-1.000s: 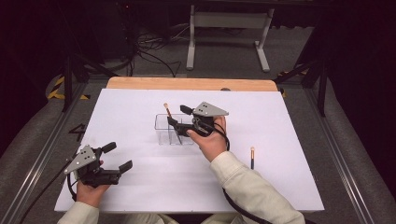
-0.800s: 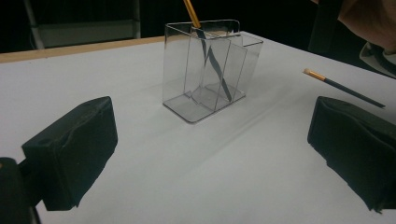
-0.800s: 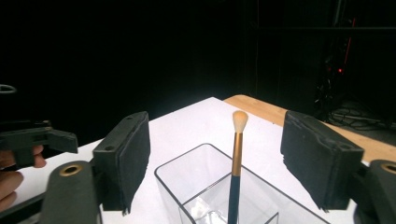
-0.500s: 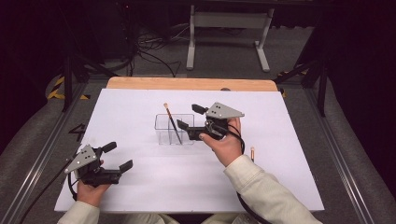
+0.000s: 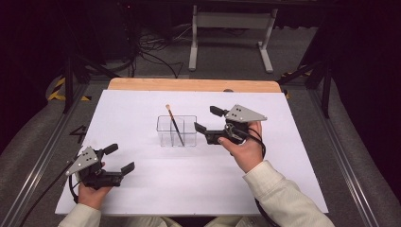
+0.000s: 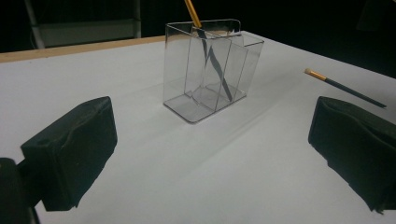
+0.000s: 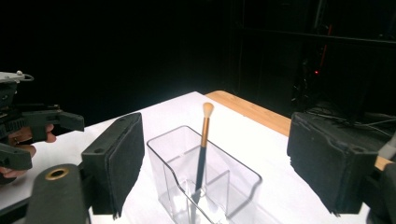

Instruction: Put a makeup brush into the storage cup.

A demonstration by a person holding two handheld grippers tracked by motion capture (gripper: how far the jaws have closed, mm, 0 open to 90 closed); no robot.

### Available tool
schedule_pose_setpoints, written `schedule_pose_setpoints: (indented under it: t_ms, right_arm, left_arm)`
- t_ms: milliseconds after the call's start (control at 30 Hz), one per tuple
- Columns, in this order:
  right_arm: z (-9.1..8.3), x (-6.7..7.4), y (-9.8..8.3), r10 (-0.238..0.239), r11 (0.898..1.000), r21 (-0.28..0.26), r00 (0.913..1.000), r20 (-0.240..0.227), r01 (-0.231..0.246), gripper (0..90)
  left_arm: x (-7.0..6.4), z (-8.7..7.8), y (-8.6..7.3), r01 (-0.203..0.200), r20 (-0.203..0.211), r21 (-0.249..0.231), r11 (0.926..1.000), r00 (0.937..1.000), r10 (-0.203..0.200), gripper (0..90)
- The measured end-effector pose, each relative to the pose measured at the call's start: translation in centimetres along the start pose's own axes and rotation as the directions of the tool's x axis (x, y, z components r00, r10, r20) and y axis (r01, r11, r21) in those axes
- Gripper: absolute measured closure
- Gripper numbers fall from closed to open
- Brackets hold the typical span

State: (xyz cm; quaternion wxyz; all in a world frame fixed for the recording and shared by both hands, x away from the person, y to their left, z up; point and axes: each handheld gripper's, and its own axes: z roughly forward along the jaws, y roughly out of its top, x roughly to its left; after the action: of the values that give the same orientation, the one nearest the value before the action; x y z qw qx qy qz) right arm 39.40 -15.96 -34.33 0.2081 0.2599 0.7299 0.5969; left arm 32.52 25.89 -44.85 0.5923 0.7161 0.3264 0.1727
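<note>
While the person's left hand is resting near the front-left edge of the white table [image 5: 142,99], the left gripper [image 5: 118,158] it is holding is sitting with its jaws spread wide and nothing between them. Farther in, the right gripper [image 5: 208,119] is hovering just to the right of the clear organiser [image 5: 177,131], apart from it; its jaws have just been opening and are standing well apart with nothing clamped. Seen from the right gripper view, the organiser [image 7: 205,186] is lying between and beyond the two black pads, untouched. Inside one compartment the makeup brush [image 5: 174,125] is leaning, bristles up, its handle rising above the rim. Off to the side, in the left gripper view, a second brush [image 6: 343,87] is lying flat on the table, well apart from the organiser [image 6: 210,65].
</note>
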Motion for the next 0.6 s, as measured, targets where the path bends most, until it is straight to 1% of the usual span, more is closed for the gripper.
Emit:
schedule_pose_setpoints:
  t_ms: [200, 233, 367, 400, 433, 500, 533, 600]
  right_arm:
    - [-2.2, -1.0, -0.2, 0.005, 1.000, 0.026, 0.9994, 0.034, -0.006, 19.8]
    - [-2.2, -1.0, -0.2, 0.005, 1.000, 0.026, 0.9994, 0.034, -0.006, 19.8]
    - [-3.7, -1.6, -0.1, 0.010, 0.999, 0.033, 0.9984, 0.056, -0.012, 19.8]
    - [-4.3, -1.8, -0.1, 0.006, 0.999, 0.031, 0.9981, 0.062, -0.008, 19.8]
    - [-4.3, -1.8, -0.1, 0.006, 0.999, 0.031, 0.9981, 0.062, -0.008, 19.8]
    - [-5.1, -2.2, -0.1, 0.007, 1.000, 0.028, 0.9971, 0.076, -0.009, 19.6]
    - [-5.1, -2.2, -0.1, 0.007, 1.000, 0.028, 0.9971, 0.076, -0.009, 19.6]
    - [-5.8, -2.4, -0.3, 0.010, 1.000, 0.025, 0.9963, 0.085, -0.012, 19.0]
  left_arm:
    - [0.0, 0.0, 0.0, 0.003, -0.003, 0.001, 1.0000, 1.0000, -0.003, 2.0]
    - [0.0, 0.0, 0.0, 0.003, -0.003, 0.001, 1.0000, 1.0000, -0.003, 2.0]
    - [0.0, 0.1, 0.0, 0.000, -0.004, 0.004, 1.0000, 1.0000, 0.000, 2.0]
    - [0.0, 0.1, 0.0, 0.000, -0.002, 0.004, 1.0000, 1.0000, 0.000, 2.0]
    - [0.0, 0.1, 0.0, -0.002, -0.002, 0.003, 1.0000, 1.0000, 0.002, 2.0]
    - [-0.1, 0.1, 0.0, -0.006, -0.001, 0.005, 1.0000, 1.0000, 0.006, 1.7]
    - [-0.1, 0.1, 0.0, -0.006, -0.001, 0.005, 1.0000, 1.0000, 0.006, 1.7]
    - [-0.1, 0.2, 0.1, -0.008, -0.001, 0.004, 1.0000, 1.0000, 0.008, 1.7]
